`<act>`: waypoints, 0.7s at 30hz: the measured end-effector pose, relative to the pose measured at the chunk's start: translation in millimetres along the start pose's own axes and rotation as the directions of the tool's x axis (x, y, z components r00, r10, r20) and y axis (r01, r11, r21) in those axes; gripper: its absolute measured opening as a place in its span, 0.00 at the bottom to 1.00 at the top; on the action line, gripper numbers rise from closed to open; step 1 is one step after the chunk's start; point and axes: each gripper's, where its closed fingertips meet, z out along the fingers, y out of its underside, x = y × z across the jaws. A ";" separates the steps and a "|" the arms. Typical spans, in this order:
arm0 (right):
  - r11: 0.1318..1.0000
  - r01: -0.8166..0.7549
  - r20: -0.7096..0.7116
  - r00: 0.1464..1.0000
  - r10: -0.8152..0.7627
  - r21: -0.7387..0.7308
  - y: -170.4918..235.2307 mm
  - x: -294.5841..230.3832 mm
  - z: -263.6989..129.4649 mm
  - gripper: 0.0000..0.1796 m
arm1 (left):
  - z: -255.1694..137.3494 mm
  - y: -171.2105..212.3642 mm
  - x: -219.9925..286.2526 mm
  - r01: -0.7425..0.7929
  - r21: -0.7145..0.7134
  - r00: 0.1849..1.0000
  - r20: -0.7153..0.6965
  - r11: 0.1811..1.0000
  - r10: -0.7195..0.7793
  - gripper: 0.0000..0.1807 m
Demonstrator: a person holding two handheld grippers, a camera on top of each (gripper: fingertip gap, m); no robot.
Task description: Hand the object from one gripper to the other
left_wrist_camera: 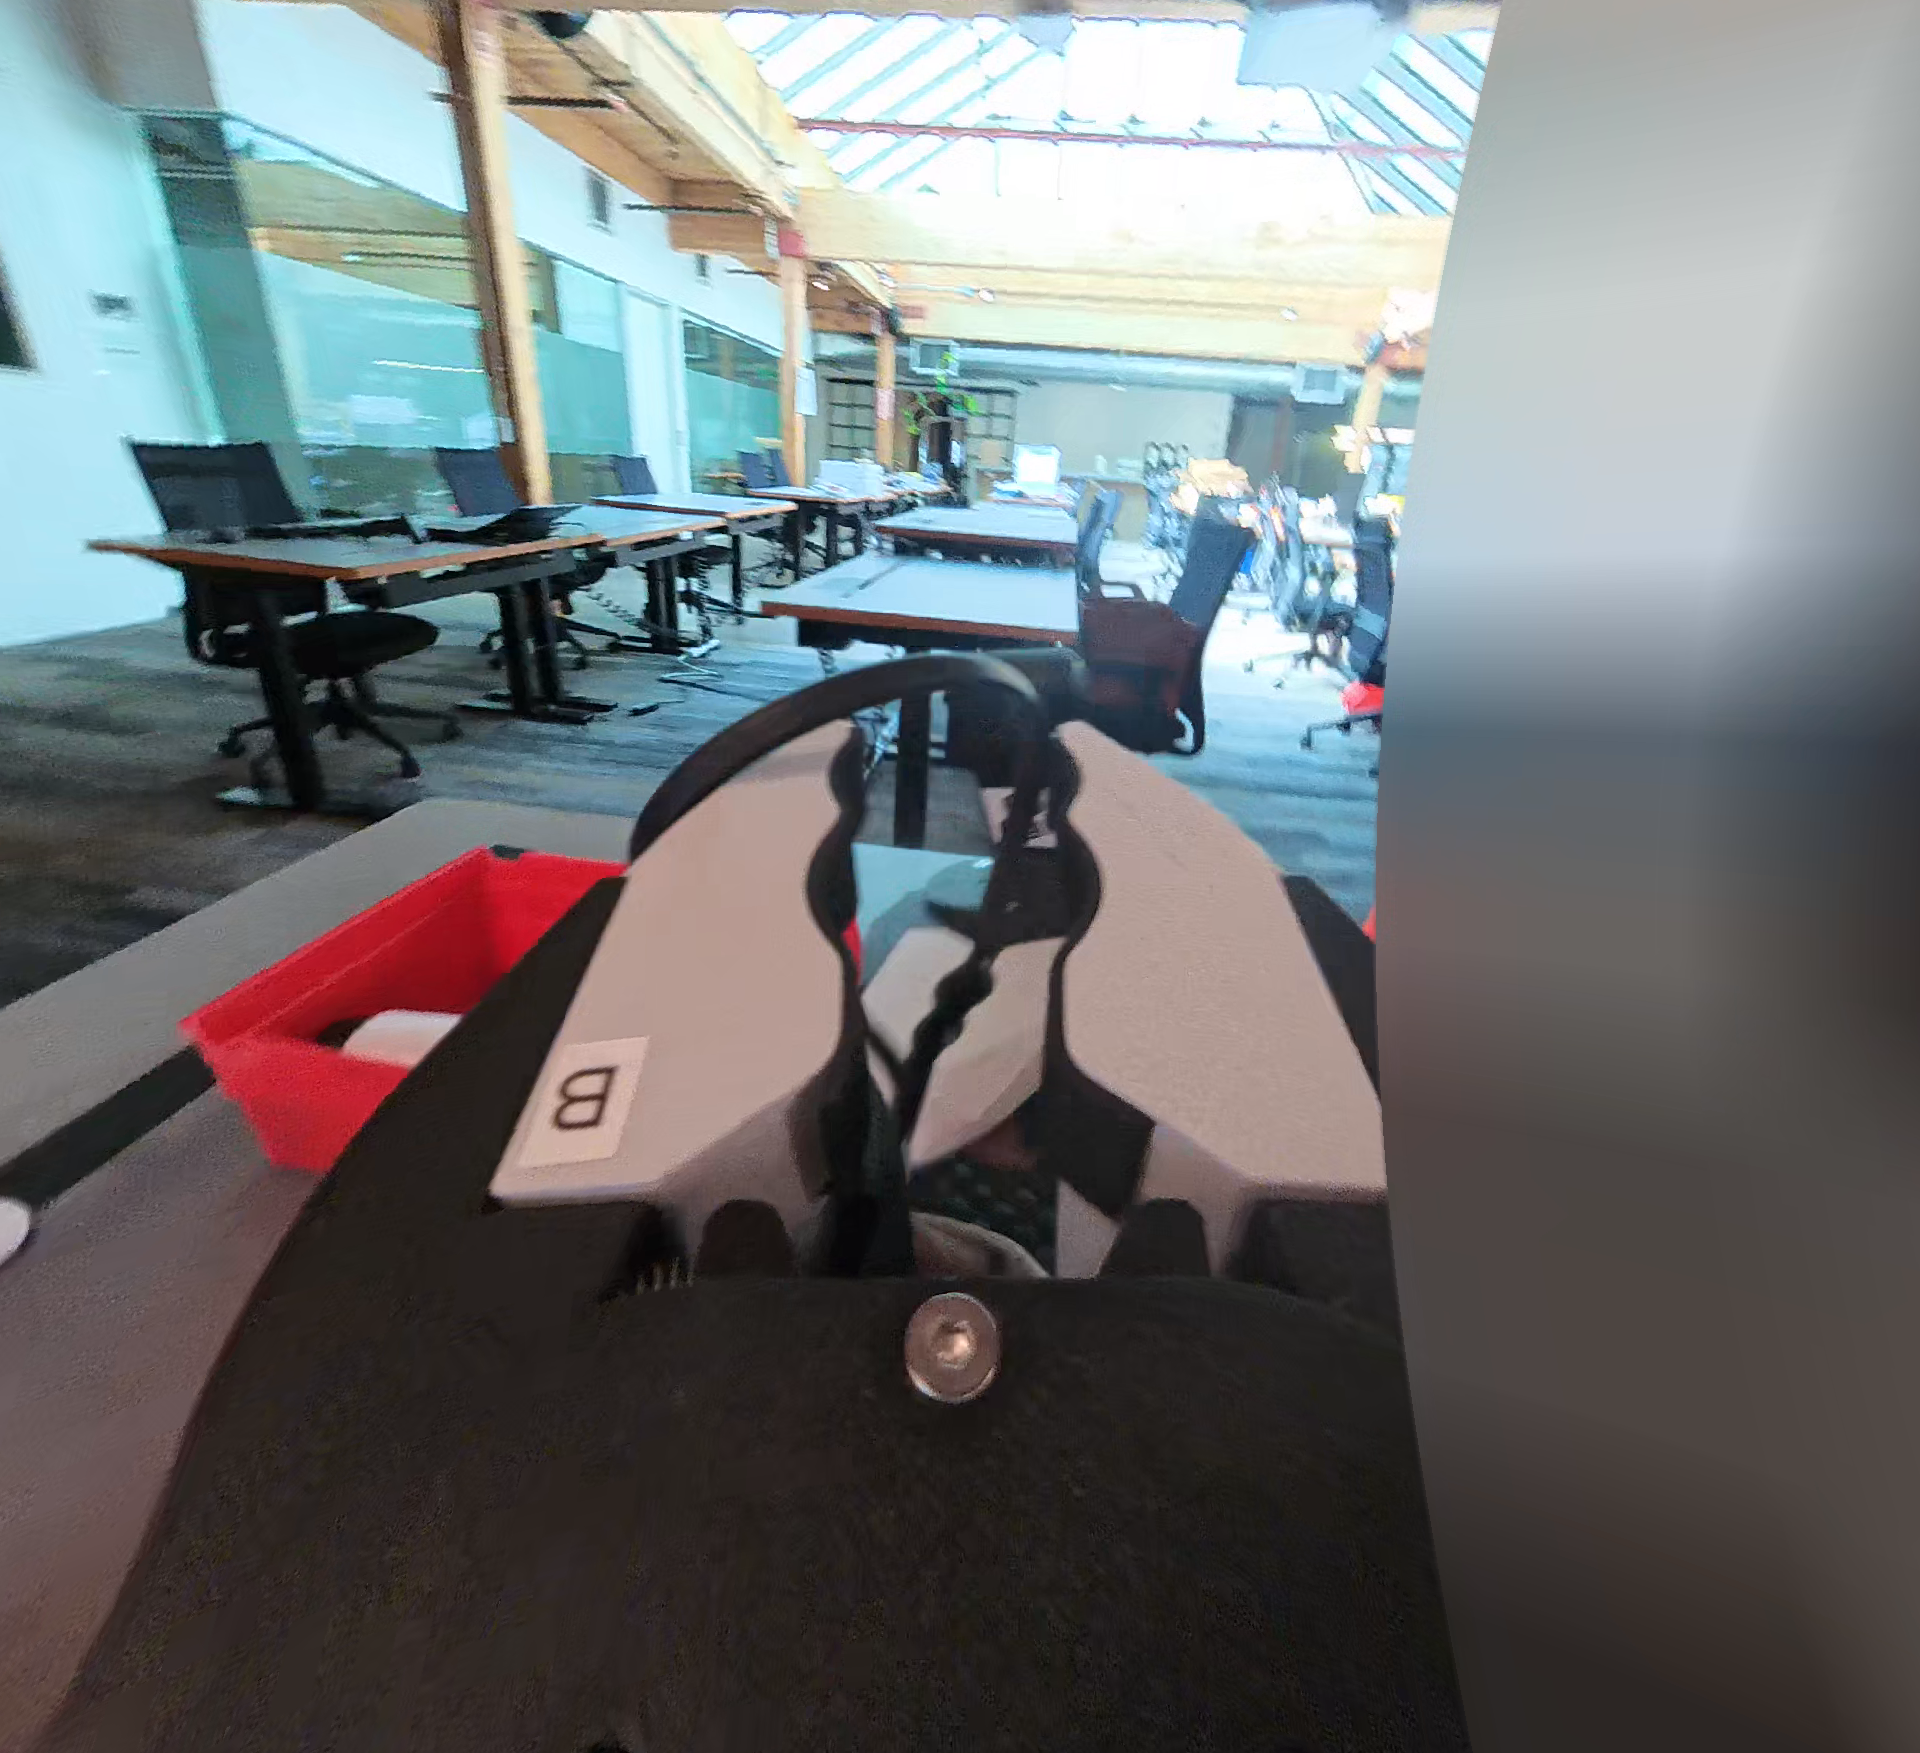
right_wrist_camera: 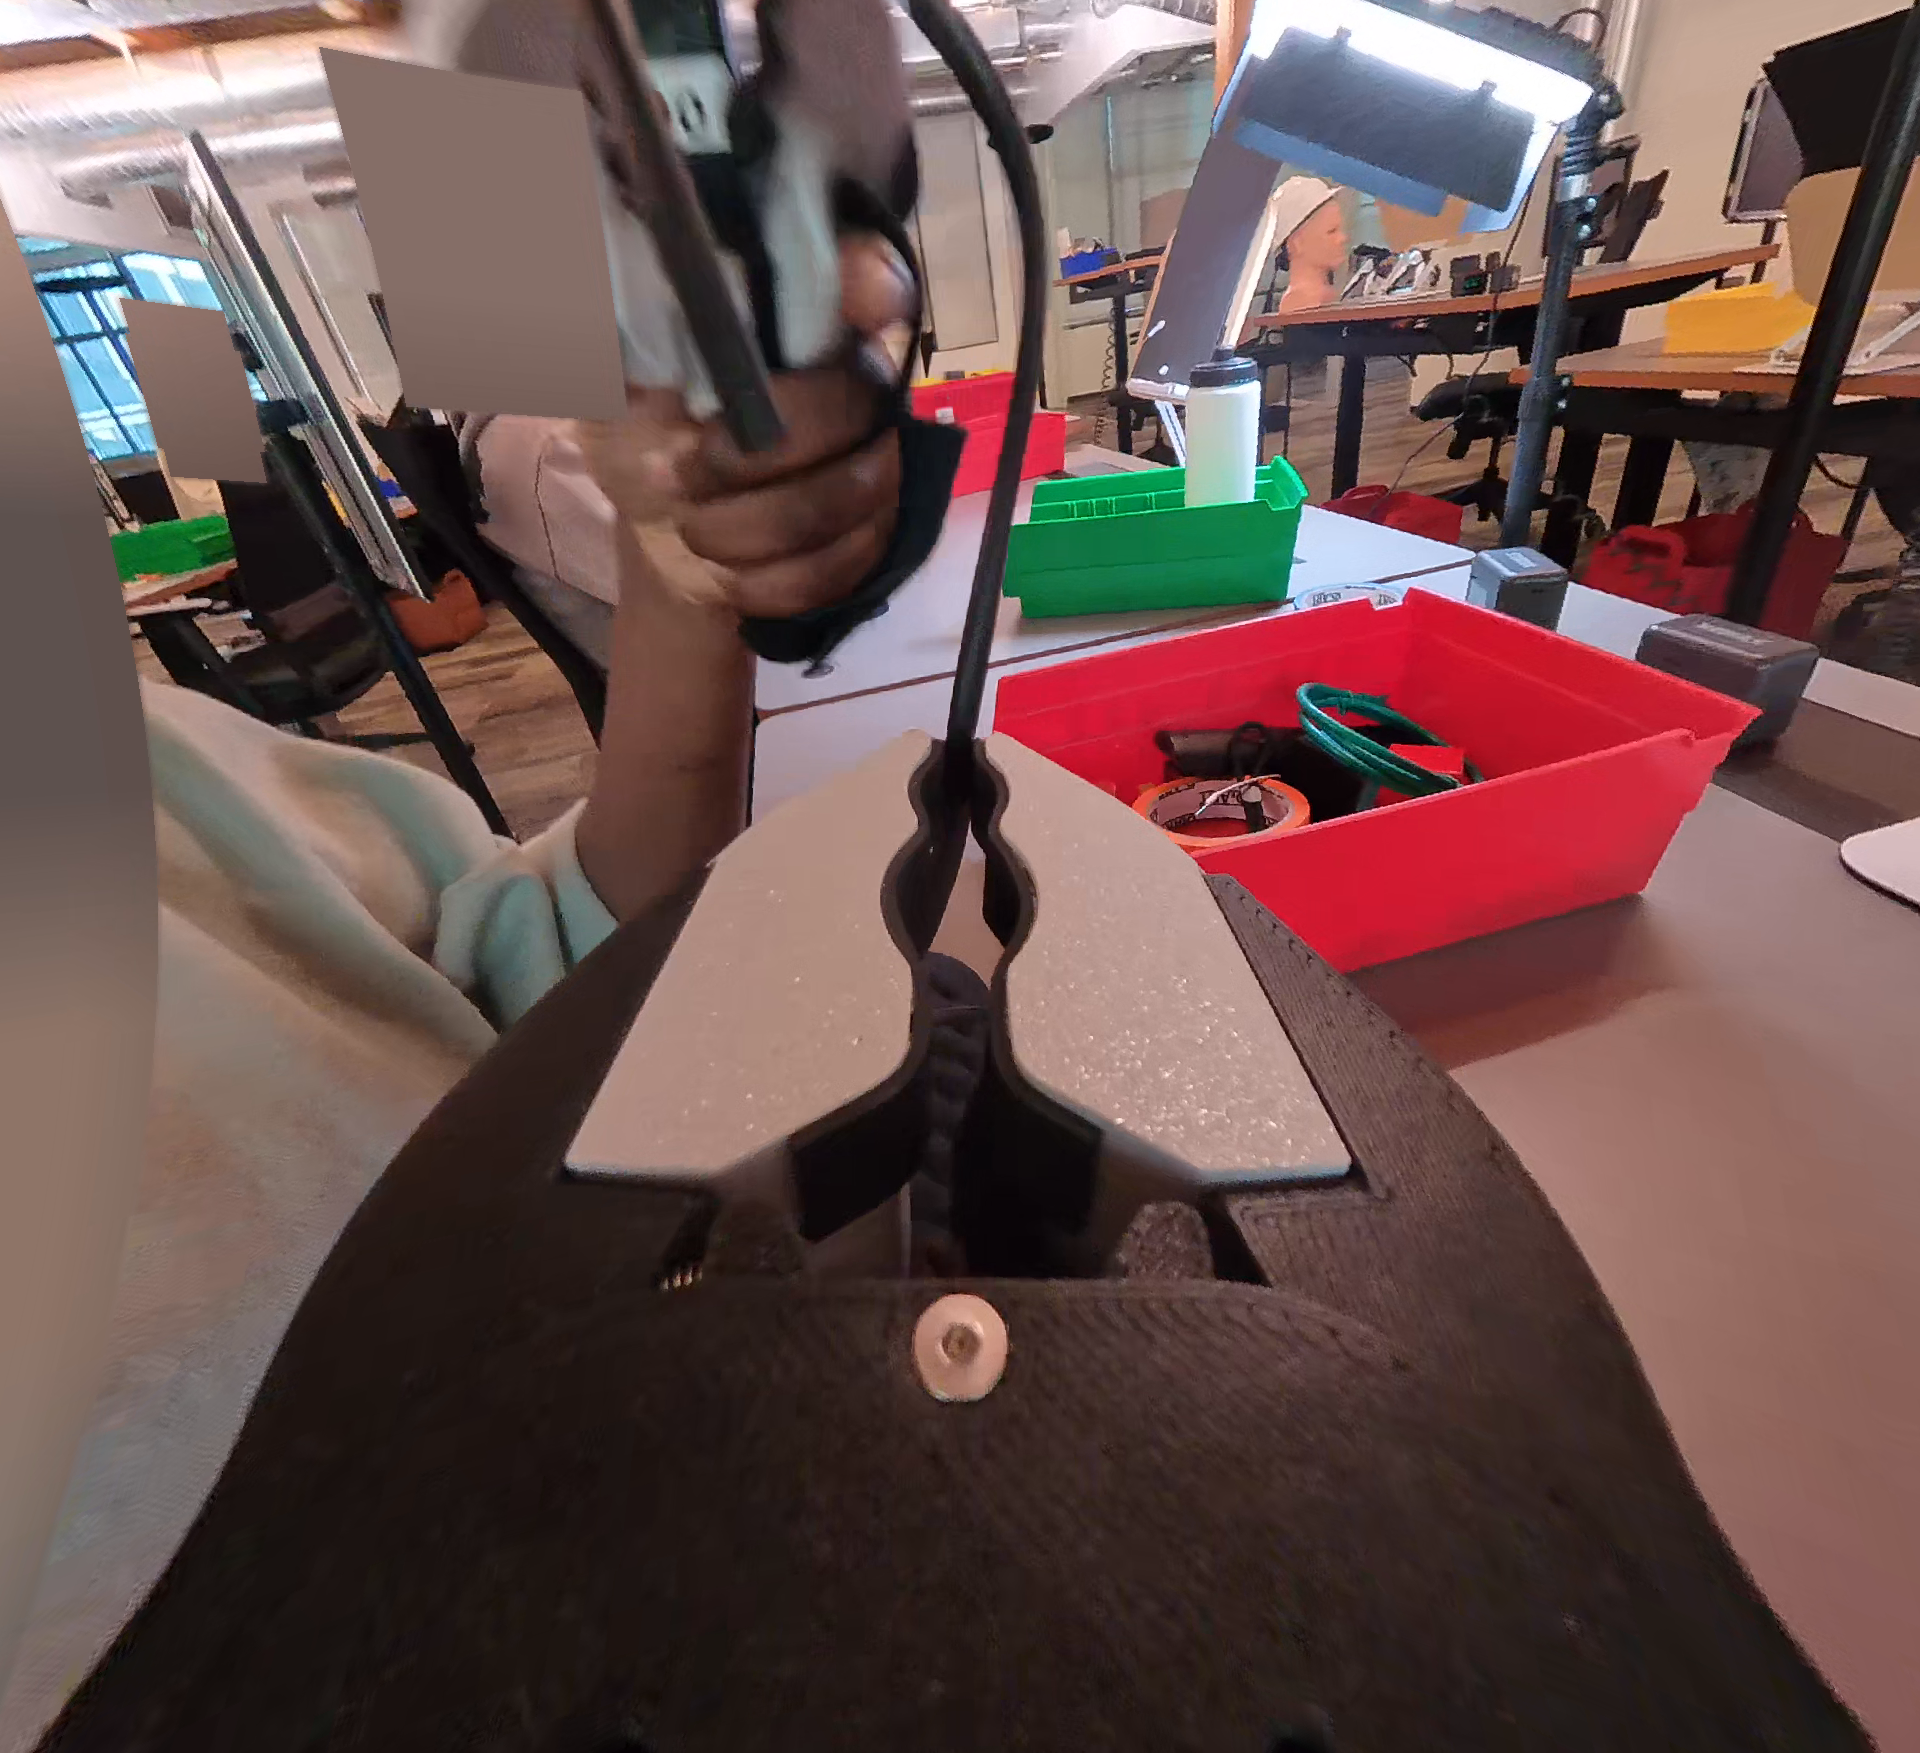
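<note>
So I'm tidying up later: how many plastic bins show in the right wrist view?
3, possibly more. A red bin sits nearest on the table, a green bin behind it, and another red bin farther back. A green shape at far left may be a fourth.

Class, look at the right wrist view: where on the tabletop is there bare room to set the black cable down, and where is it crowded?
Bare grey tabletop lies right of the right gripper, in front of the red bin. A smaller bare strip runs between the green bin and red bin. The red bin's inside is crowded: orange tape roll, green wire. The black cable spans both grippers.
</note>
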 end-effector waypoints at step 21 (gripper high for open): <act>0.994 0.021 -0.303 0.953 0.012 0.107 -62.3 56.4 -45.4 0.02 | -61.0 91.9 -71.9 -0.252 -0.155 0.738 0.608 0.955 0.293 0.34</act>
